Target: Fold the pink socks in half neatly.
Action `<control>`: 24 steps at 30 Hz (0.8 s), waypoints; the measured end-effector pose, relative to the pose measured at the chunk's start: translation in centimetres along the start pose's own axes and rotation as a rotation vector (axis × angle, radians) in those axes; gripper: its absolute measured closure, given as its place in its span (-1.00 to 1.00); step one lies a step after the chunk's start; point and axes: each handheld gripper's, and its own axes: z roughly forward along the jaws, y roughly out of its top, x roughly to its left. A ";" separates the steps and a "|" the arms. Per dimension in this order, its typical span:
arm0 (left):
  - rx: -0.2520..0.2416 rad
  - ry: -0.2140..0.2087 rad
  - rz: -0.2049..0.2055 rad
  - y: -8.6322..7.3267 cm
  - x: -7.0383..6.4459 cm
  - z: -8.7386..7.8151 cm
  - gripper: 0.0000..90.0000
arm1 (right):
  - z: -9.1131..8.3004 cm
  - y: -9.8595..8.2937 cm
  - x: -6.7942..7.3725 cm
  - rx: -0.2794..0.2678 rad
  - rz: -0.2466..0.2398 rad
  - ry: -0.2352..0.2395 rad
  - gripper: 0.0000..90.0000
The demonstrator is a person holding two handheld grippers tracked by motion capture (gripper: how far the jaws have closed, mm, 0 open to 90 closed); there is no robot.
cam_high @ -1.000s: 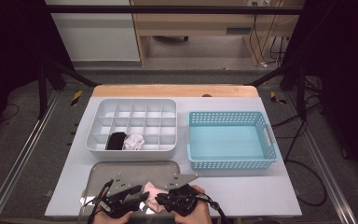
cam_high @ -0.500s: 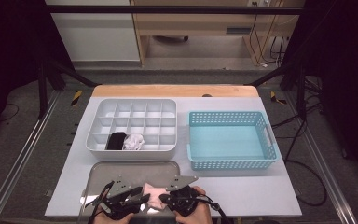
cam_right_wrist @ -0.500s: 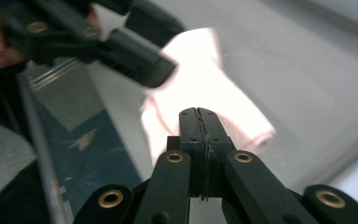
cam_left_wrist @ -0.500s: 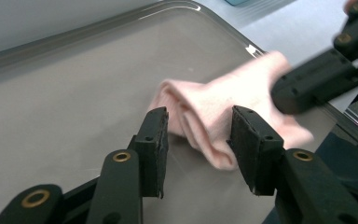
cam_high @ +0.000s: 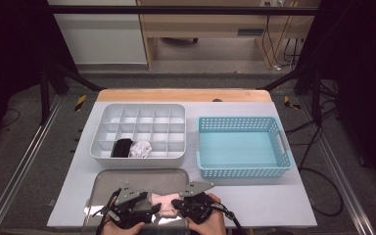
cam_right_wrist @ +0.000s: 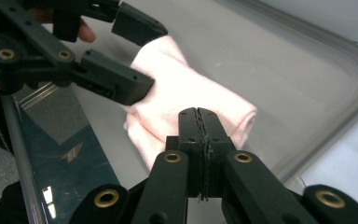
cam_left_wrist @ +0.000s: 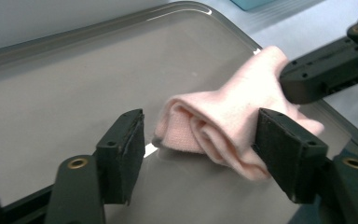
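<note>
Currently, the pink cloth [cam_left_wrist: 223, 128] is lying rolled on the grey tray [cam_high: 127, 178] at the near edge of the table [cam_high: 274, 196], just in front of the white divided organiser [cam_high: 138, 132]. The left tongs [cam_left_wrist: 200, 154] are standing open, one jaw on each side of the roll. The right tongs [cam_right_wrist: 204, 123] are showing their jaws pressed together; whether a fold of cloth is being pinched between them cannot be told from these views, though the tips are lying against the roll.

The step in hand is judged to be securing the rolled cloth for transfer. To do it well, the operator is centring the left jaws across the thickest part of the roll, so that all layers are being caught and none is slipping loose. Closing should be gradual, with the jaw tips kept just above the tray surface. The right tongs should be steadying the far end until the left grip is firm. Lifting before both layers are held risks unrolling. The organiser already holds a black item [cam_high: 123, 147] and a white item [cam_high: 140, 148]; the blue basket [cam_high: 242, 147] is standing beside it.
</note>
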 end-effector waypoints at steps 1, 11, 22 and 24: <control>0.005 -0.019 -0.005 0.1 0.2 0.2 -0.32 | 0.0 -0.1 0.0 0.000 0.003 0.001 0.99; 0.011 -0.099 0.039 0.0 -0.8 1.0 -0.21 | -0.1 -0.4 -0.4 -0.007 0.033 -0.002 1.00; 0.039 -0.150 -0.007 0.2 -1.3 0.9 0.34 | -0.2 -0.5 -0.5 -0.014 0.034 0.000 1.00; 0.030 -0.136 -0.007 0.3 -1.5 0.7 0.38 | -0.4 -0.5 -0.6 -0.022 0.031 0.001 0.94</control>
